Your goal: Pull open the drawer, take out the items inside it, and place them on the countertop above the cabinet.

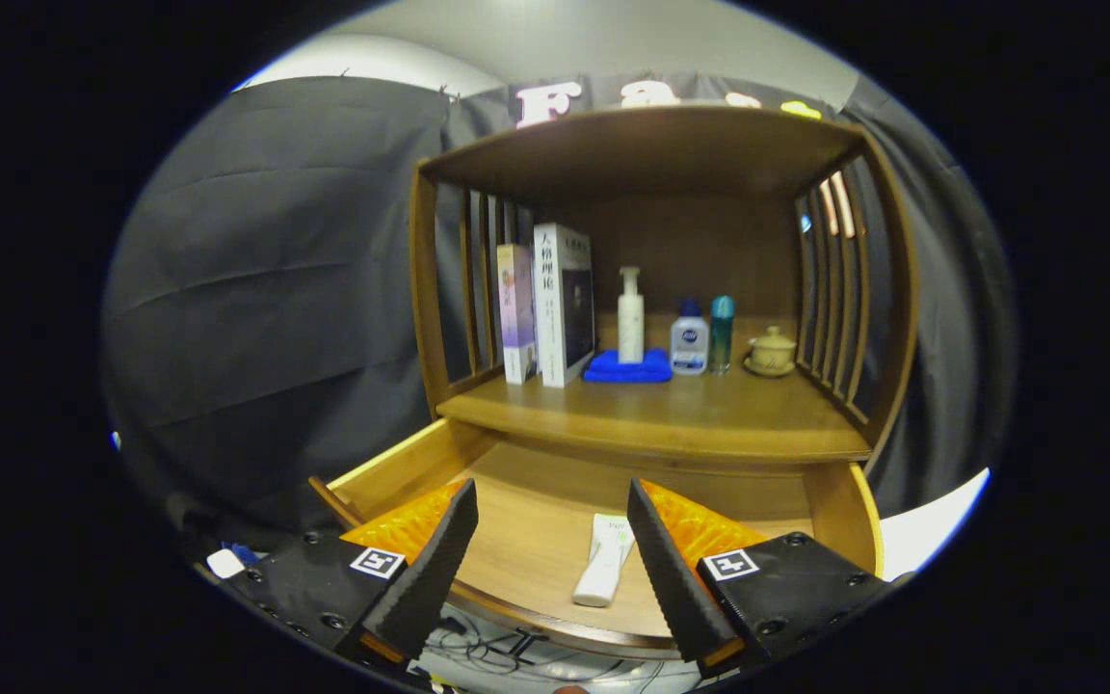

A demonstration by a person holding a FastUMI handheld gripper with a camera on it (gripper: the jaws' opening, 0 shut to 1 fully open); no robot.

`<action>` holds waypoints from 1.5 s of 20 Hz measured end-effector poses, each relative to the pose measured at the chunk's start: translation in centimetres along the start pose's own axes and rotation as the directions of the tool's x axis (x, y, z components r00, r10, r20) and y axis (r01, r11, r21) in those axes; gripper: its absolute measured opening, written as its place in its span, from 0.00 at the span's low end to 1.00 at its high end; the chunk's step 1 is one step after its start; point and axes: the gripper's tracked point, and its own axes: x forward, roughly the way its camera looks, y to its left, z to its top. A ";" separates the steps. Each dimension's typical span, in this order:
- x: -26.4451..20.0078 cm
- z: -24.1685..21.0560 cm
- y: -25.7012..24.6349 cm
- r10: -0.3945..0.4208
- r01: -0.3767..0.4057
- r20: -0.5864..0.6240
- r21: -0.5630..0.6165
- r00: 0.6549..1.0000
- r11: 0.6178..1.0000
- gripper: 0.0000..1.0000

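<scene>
Gripper view: your gripper (552, 535) hung over the pulled-out drawer (401, 467) with its 2 fingers (435, 564) spread well apart and nothing between the pads. A white tube (605, 573) lay flat on the drawer floor, just ahead of the fingers and nearer your right one, its cap end toward the drawer's front edge; neither finger touched it. The drawer stood open below the countertop (671, 414) of the wooden cabinet (425, 289). On that countertop, beyond the fingers, you had 2 upright books (547, 304) at the left by the slatted side, then a white pump bottle (630, 316) standing on a folded blue cloth (628, 368), a squat clear bottle with a blue cap (689, 337), a slim teal bottle (721, 333) just beside it, and a small lidded cup on a saucer (772, 351) at the right.
</scene>
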 end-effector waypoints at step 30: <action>9.2 -12.7 -4.3 0.104 -0.197 -0.775 -0.027 0.623 0.980 0.49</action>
